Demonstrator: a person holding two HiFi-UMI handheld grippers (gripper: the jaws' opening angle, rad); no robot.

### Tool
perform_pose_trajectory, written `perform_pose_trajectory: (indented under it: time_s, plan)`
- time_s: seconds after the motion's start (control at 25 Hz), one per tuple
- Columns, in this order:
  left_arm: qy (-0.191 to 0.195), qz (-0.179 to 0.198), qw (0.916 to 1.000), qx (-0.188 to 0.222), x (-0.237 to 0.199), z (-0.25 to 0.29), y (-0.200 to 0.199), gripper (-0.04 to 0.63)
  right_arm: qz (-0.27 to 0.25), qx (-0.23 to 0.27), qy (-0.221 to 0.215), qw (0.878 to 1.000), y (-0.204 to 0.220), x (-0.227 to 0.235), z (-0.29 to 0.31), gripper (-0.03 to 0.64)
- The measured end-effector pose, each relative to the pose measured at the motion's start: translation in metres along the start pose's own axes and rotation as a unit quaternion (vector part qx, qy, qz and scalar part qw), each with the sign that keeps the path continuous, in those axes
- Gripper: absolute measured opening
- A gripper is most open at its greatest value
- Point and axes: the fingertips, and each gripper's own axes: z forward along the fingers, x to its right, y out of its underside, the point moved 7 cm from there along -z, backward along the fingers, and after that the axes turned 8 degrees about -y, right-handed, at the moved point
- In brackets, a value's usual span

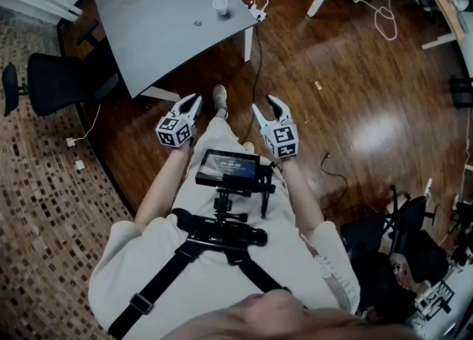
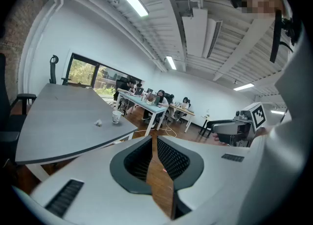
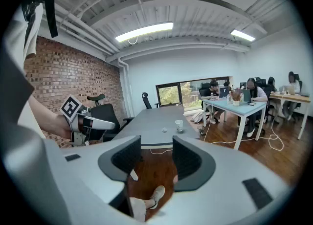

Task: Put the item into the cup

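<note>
The left gripper (image 1: 191, 99) and right gripper (image 1: 264, 103) hang side by side at mid-frame in the head view. The left's jaws are a thin slit apart and the right's stand wide, with nothing between either pair. Near the top edge, the small item (image 1: 197, 23) lies on the grey table (image 1: 148, 43), just left of the white cup (image 1: 219, 6).

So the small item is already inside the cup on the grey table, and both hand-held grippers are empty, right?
Not quite. The small item is not inside the cup; it lies on the grey table beside the cup, as the head view shows. The left hand-held gripper and right hand-held gripper are indeed empty.
</note>
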Motion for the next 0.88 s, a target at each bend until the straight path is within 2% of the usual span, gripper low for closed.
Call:
perform_pose_trajectory:
  time_s: [0.2, 0.56, 0.88]
  plan:
    - [0.001, 0.001, 1.0, 0.003, -0.042, 0.046, -0.036, 0.031, 0.0, -0.008, 0.005, 1.0, -0.026, 0.031, 0.051, 0.213]
    - [0.021, 0.02, 0.9995, -0.012, -0.113, 0.138, -0.105, 0.046, -0.005, -0.011, 0.009, 1.0, -0.101, 0.081, 0.153, 0.213]
    - [0.029, 0.018, 0.9984, -0.044, -0.184, 0.191, -0.133, 0.063, -0.008, -0.034, 0.013, 0.999, -0.132, 0.11, 0.234, 0.213]
